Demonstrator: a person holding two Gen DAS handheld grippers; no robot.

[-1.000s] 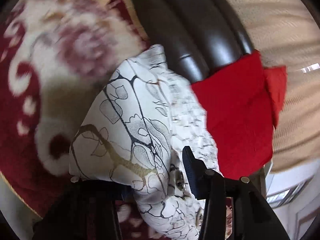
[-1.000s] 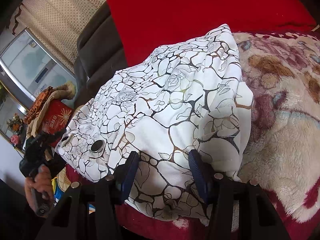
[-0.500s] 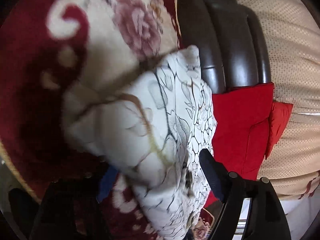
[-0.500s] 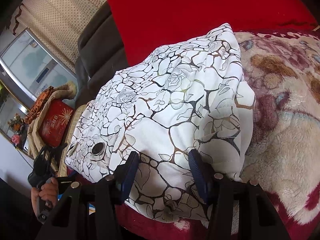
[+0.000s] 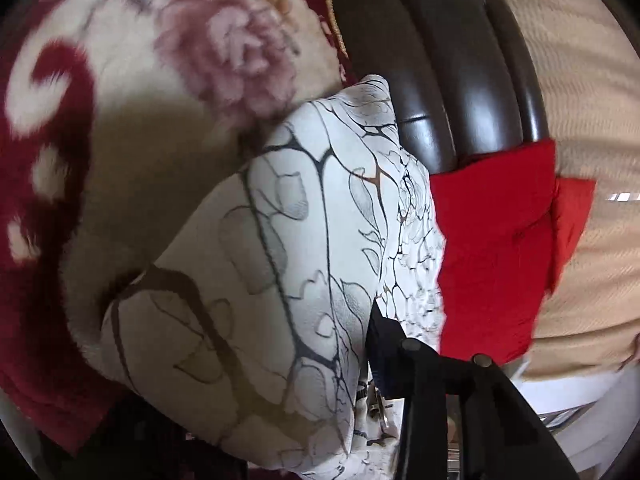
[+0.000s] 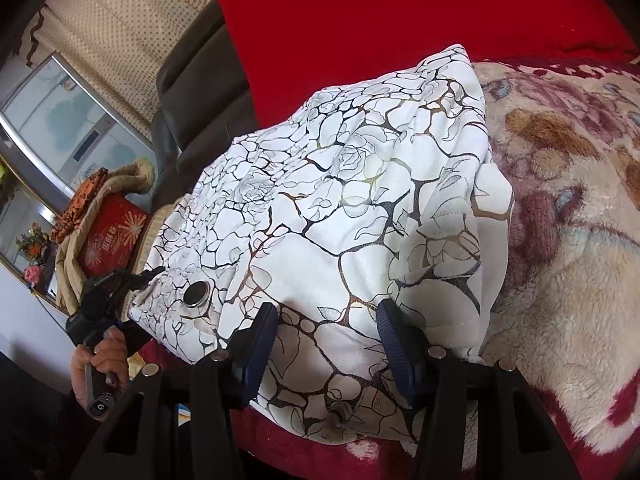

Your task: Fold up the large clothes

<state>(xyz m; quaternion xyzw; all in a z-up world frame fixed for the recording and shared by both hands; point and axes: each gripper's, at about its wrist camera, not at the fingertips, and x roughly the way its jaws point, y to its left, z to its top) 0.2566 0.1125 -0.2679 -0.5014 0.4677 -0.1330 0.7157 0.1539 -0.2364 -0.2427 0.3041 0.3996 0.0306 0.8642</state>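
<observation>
A white garment (image 5: 288,240) with a black and gold crackle print lies bunched on a floral fleece blanket (image 5: 120,140). Cloth fills the left wrist view; only the right finger (image 5: 382,344) shows, and the other is hidden under the fabric. My left gripper (image 5: 288,380) has its jaws closing with the garment between them. In the right wrist view the garment (image 6: 340,184) spreads ahead. There the left gripper (image 6: 116,288), held by a hand (image 6: 100,364), bites the garment's left corner near a snap button (image 6: 197,293). My right gripper (image 6: 326,344) is shut on a thick fold at the near edge.
A red cloth (image 6: 380,20) lies behind the garment against a dark leather backrest (image 6: 192,92). Beige curtains (image 6: 120,20) and a window stand at the back left. A red box (image 6: 112,236) and piled fabric sit on a ledge at the left.
The left gripper sank and rolled, opened wide, then closed in on the garment's corner. In the right wrist view it rose from below to that corner. The right gripper kept still.
</observation>
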